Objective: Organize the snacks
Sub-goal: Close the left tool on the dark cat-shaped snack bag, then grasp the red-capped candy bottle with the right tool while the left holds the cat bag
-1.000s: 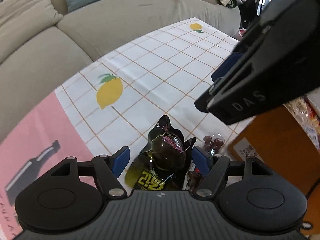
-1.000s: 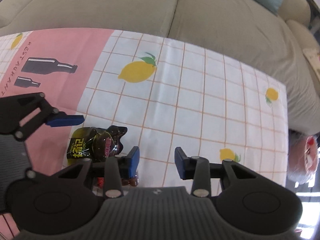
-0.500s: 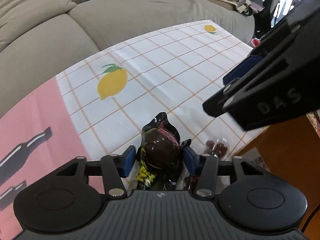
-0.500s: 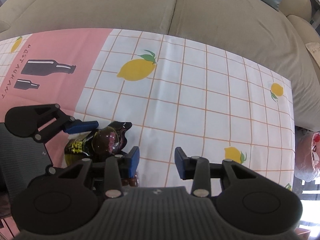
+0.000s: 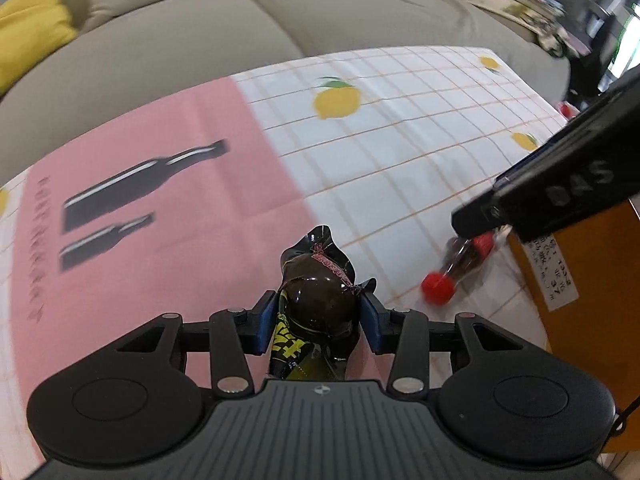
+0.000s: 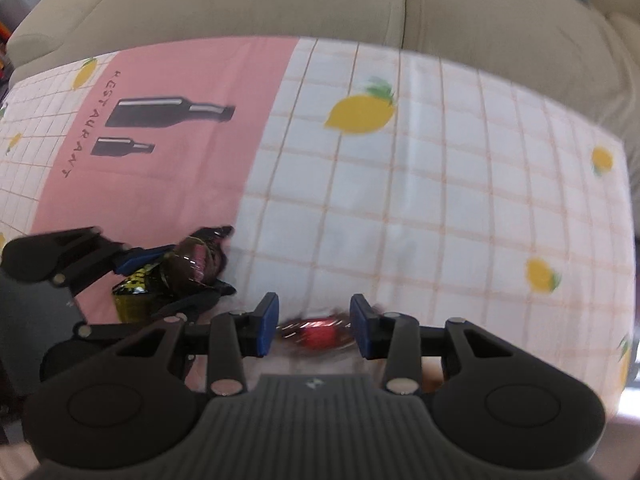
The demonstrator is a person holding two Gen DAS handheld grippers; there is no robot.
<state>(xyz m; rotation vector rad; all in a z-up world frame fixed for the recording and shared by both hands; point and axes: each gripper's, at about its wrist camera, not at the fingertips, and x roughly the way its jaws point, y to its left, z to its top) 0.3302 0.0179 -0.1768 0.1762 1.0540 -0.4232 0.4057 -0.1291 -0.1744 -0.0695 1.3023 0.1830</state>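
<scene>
My left gripper (image 5: 318,314) is shut on a dark brown wrapped snack (image 5: 320,300) with yellow print and holds it above the pink part of the tablecloth; the snack also shows at the left of the right wrist view (image 6: 188,264). A clear packet of red and dark sweets (image 5: 456,268) lies on the cloth beside an orange box. My right gripper (image 6: 314,322) is open, its blue pads either side of that packet (image 6: 316,328), just above it. The right gripper's fingertips (image 5: 492,210) show over the packet in the left wrist view.
An orange cardboard box (image 5: 580,280) with a white label stands at the table's right edge. The table carries a pink and white lemon-print cloth (image 6: 400,200). A beige sofa (image 5: 240,40) runs along the far side, with a yellow cushion (image 5: 32,28).
My left gripper closed on the dark snack, lifted it and carried it left over the pink area. My right gripper moved over the red sweet packet, still open.
</scene>
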